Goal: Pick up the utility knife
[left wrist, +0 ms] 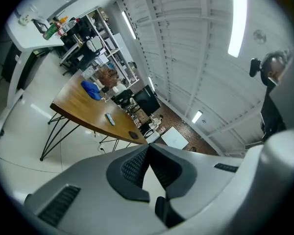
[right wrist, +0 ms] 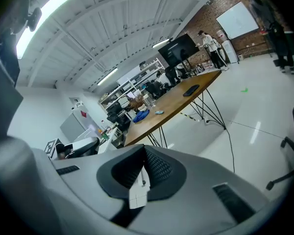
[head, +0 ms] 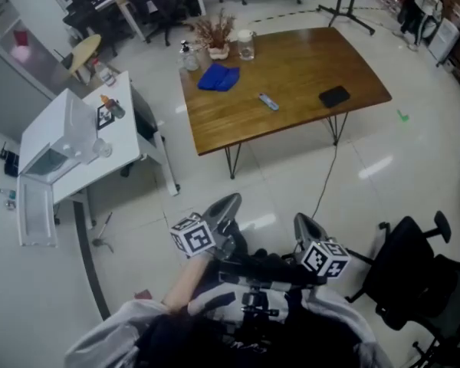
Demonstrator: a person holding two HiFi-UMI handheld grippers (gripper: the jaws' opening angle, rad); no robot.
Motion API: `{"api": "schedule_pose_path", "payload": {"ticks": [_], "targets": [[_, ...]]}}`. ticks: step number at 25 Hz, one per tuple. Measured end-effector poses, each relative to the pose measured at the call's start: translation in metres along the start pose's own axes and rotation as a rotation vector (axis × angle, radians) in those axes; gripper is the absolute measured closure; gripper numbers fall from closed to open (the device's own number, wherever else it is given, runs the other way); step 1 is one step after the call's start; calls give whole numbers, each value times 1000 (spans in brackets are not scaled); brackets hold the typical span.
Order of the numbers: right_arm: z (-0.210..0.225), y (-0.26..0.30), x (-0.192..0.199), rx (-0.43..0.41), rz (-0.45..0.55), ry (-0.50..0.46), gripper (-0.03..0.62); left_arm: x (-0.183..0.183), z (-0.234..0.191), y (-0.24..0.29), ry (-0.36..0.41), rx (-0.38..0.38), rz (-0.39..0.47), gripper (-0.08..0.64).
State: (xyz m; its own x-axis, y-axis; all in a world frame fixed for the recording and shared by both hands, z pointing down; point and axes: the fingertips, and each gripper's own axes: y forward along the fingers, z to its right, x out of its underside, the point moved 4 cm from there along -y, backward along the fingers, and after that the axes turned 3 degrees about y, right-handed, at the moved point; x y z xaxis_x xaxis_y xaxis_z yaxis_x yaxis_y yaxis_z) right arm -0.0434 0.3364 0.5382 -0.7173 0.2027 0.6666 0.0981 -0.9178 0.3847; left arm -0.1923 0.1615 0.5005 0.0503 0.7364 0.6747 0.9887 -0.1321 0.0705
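- Pale office floor; wooden table well ahead, knife lying on it.
- Left gripper: jaws closed, empty.
- Right gripper: jaws closed, empty.

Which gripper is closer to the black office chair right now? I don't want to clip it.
Right. The right gripper is just left of the black office chair in the head view; the left gripper sits farther left, beyond it.
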Motion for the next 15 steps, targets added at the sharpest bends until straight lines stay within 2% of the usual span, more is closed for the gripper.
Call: {"api": "schedule_pose_path", "payload": {"ticks": [4,8,12,15], "targets": [[-4,20,-12,-25,-29,-2,580,-17,-15,2,17,-57,18,552],[0,43,-26,-21,-29,-5,580,-29,-32,19,11,-67,14,552],[10,66,-49,26,-21,-15,580,-46,-53,63,-26,-7,5,552],[8,86,-73,48,3,-8,580,-75,-66,96,-20,23,-26,552]]}}
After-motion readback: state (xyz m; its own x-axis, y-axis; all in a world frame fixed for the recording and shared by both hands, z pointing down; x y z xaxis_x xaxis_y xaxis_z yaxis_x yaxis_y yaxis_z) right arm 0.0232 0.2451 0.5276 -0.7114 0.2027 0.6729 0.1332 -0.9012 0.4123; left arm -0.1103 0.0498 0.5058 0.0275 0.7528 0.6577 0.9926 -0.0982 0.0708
